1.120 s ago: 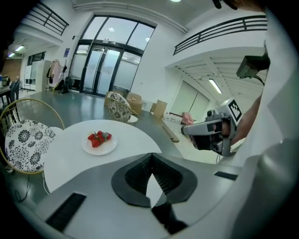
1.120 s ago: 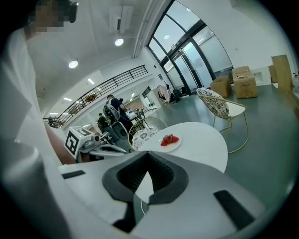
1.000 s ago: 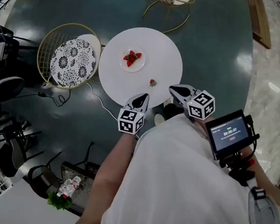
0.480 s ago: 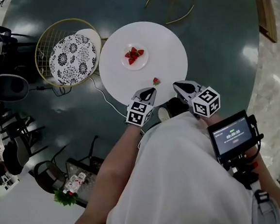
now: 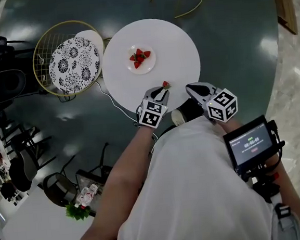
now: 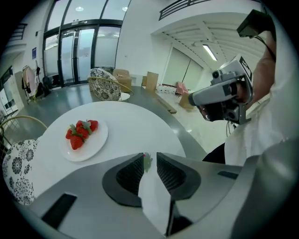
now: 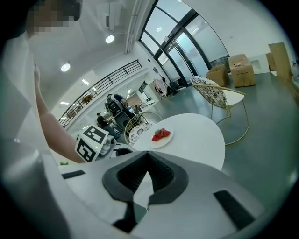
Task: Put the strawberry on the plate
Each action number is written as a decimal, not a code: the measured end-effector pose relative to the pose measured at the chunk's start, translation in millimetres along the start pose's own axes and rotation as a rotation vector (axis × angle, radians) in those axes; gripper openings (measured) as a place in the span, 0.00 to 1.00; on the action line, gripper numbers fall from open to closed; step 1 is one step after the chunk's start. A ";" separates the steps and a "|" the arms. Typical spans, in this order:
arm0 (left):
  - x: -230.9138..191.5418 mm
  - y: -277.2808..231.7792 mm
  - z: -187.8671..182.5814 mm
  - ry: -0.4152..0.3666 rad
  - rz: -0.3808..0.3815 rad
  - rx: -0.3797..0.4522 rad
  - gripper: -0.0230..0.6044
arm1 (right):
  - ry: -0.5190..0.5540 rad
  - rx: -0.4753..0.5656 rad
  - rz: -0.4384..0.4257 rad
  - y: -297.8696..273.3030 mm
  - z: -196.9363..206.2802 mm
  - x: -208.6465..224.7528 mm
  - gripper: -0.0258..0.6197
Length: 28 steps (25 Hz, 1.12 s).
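A white plate point(image 5: 141, 59) holding several strawberries point(image 5: 140, 56) sits on the round white table point(image 5: 180, 46). One loose strawberry point(image 5: 165, 84) lies near the table's front edge. My left gripper point(image 5: 161, 90) reaches over that edge with its tips right at this berry. In the left gripper view the jaws are opening, and the berry's green leaf point(image 6: 147, 161) shows in the gap of the left gripper point(image 6: 150, 158) without being pressed. The plate point(image 6: 96, 144) lies beyond to the left. My right gripper point(image 5: 190, 89) hangs beside the table edge, and in its own view the right gripper point(image 7: 148, 155) is shut and empty.
A gold wire chair with a black-and-white patterned cushion point(image 5: 74, 58) stands left of the table, another chair point(image 7: 219, 99) behind it. A handheld screen point(image 5: 251, 143) is at the lower right. Dark chairs point(image 5: 3, 88) crowd the left edge; dark floor surrounds the table.
My left gripper has moved forward over the table edge up to the loose strawberry. The right gripper has kept its place beside it.
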<state>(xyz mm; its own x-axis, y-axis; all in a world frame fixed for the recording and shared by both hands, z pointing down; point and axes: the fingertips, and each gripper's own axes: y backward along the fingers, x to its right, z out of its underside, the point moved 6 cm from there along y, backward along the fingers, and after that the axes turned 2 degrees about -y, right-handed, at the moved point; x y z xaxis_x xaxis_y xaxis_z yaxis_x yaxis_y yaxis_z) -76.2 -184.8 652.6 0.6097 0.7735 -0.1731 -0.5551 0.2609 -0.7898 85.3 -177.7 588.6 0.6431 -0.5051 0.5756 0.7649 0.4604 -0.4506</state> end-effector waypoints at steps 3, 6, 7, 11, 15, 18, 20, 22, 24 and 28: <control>-2.8 -6.2 0.8 -0.042 0.004 -0.038 0.14 | -0.013 0.001 0.013 1.8 2.3 2.1 0.05; -4.7 -14.0 1.5 -0.081 0.009 -0.091 0.19 | -0.022 0.003 0.024 4.4 3.5 3.9 0.05; -5.2 -16.7 2.1 -0.093 0.012 -0.108 0.20 | -0.024 0.005 0.027 5.0 3.6 4.3 0.05; -7.1 -28.2 6.1 -0.155 0.021 -0.179 0.21 | -0.040 0.007 0.038 6.5 4.7 7.3 0.05; -18.1 -58.6 0.3 -0.191 0.012 -0.237 0.21 | -0.061 0.002 0.045 4.2 2.5 37.6 0.05; -23.0 -64.3 -2.1 -0.184 -0.002 -0.237 0.21 | -0.067 0.004 0.053 4.7 2.6 44.3 0.05; -23.8 -64.0 -1.9 -0.193 -0.012 -0.235 0.21 | -0.069 0.008 0.055 5.5 3.4 44.3 0.05; -23.5 -63.6 -2.0 -0.202 -0.015 -0.235 0.21 | -0.071 0.011 0.054 6.4 3.3 44.4 0.05; -23.7 -62.2 -2.9 -0.194 -0.016 -0.231 0.21 | -0.068 0.012 0.053 6.4 1.7 44.7 0.05; -24.1 -57.1 -5.7 -0.163 -0.030 -0.201 0.21 | -0.060 0.012 0.044 4.3 -1.3 44.1 0.05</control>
<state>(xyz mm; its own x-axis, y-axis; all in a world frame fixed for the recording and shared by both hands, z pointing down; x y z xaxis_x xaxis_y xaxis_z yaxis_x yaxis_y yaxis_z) -56.0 -221.6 698.5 0.5159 0.8543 -0.0638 -0.4046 0.1773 -0.8972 116.9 -199.0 611.1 0.6721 -0.4399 0.5957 0.7355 0.4895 -0.4684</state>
